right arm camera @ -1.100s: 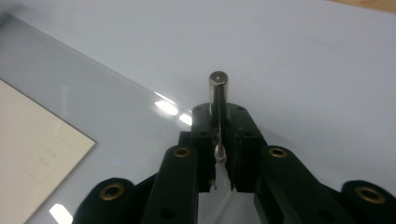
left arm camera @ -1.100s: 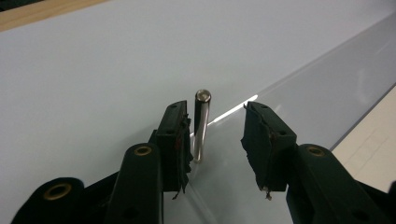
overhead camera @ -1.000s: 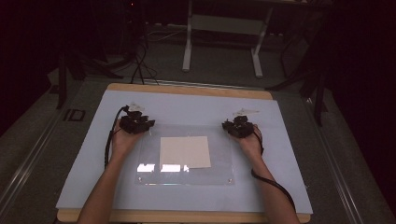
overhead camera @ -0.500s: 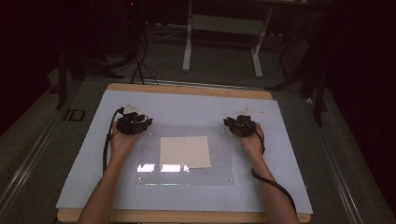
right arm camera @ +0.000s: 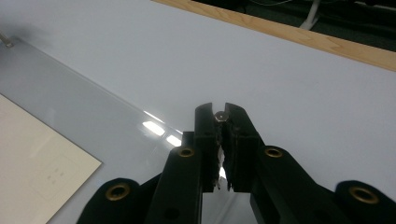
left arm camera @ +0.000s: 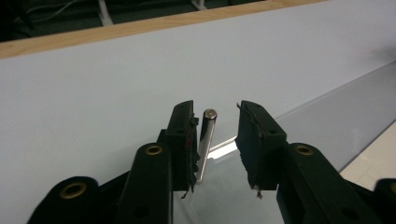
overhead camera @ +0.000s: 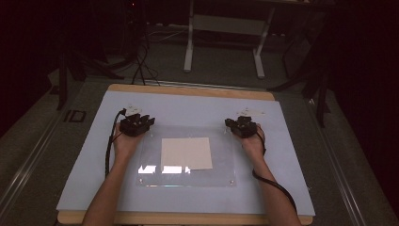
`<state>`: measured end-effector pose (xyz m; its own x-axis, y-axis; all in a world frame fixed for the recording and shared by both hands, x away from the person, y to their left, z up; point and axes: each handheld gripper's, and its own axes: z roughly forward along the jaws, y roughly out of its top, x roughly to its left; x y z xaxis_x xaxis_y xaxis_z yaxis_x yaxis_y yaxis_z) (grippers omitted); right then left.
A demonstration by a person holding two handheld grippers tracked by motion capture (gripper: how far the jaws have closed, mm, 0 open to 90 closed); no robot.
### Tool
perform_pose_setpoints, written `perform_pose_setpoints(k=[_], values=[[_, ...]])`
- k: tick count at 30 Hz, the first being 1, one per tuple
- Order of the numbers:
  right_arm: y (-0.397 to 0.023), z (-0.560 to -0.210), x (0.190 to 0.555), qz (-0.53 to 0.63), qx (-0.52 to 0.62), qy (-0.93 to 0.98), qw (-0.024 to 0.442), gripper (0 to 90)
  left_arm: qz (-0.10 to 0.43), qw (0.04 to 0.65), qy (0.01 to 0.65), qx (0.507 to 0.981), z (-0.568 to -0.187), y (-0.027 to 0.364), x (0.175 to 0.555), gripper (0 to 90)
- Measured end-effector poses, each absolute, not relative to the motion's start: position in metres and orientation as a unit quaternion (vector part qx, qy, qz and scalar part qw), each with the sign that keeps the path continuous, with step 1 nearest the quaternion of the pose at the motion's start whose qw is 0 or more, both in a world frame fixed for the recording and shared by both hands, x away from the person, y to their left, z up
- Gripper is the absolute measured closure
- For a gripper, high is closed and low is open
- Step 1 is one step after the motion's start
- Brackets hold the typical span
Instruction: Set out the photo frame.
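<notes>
Wooden table (overhead camera: 188, 91), edge visible along far and near sides. A pale blue sheet (overhead camera: 94, 155) covers nearly the whole top. On the sheet, centred toward the near edge, lies a clear acrylic plate (overhead camera: 221, 160), with a cream paper square (overhead camera: 186, 153) at its middle.

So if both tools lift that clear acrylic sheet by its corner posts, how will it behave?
The clear rectangular acrylic sheet looks rigid and thin, so it probably lifts flat with little sag. Its glossy surface suggests the cream square paper could slide if tilted. The left tool is open around its metal post, so that corner may lag.
</notes>
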<state>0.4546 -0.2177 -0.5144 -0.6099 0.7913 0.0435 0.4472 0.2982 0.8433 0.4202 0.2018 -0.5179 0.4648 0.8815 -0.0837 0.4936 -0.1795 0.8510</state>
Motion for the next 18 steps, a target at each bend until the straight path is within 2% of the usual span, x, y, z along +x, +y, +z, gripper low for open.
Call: perform_pose_setpoints(k=[6,11,18], values=[[-0.2182,-0.5156,0.4539,0.446,0.4,0.777,0.192,84.5,0.222,0.442,0.464,0.735,-0.5186,0.1998,0.4215,65.5],[-0.2186,-0.5164,0.454,0.449,0.404,0.774,0.19,84.5,0.222,0.446,0.469,0.729,-0.5202,0.2019,0.4218,70.7],[-0.2185,-0.5165,0.4539,0.449,0.405,0.774,0.19,84.5,0.233,0.443,0.467,0.729,-0.523,0.1987,0.4238,66.5]])
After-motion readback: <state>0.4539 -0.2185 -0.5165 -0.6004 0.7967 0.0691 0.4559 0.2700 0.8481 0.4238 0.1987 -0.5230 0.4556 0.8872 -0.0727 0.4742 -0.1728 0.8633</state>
